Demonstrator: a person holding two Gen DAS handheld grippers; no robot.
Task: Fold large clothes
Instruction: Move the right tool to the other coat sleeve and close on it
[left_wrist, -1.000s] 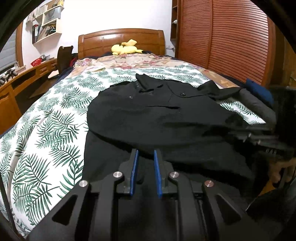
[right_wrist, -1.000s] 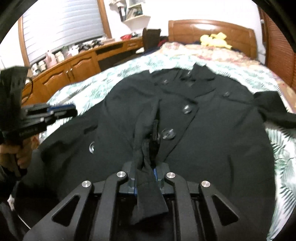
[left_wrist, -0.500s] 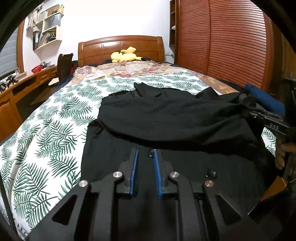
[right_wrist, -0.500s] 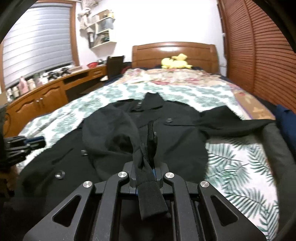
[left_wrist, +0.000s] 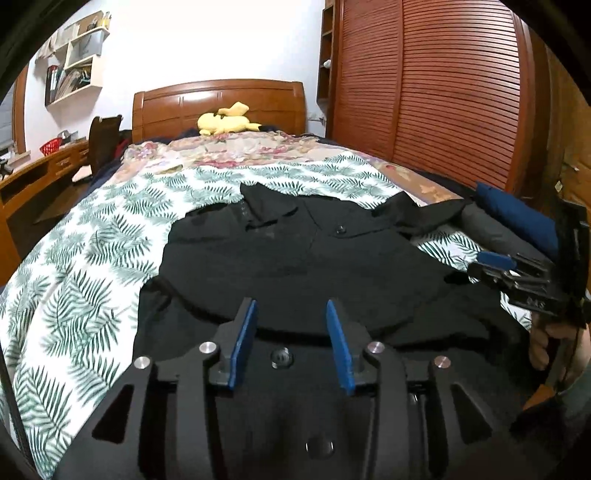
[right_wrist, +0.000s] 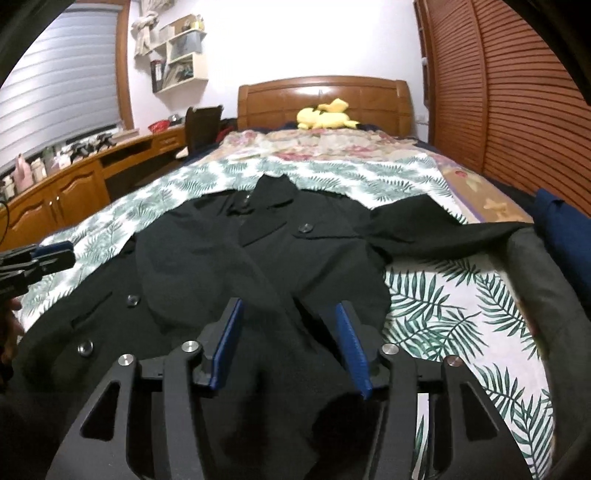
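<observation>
Lying flat — black coat (left_wrist: 295, 258) | window blind (right_wrist: 62, 99) — right view only

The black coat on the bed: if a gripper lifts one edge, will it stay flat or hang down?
The coat would probably hang down limp: it lies in soft folds and its sleeve drapes over the bed. It looks thick and large, so likely rather heavy. The buttons may shift the weight a little.

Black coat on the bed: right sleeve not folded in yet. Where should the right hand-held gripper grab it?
Grip the outstretched sleeve near its cuff end, coming from the coat's right side. It lies flat, spread toward the bed edge, free of the body, so it can swing across.
</observation>
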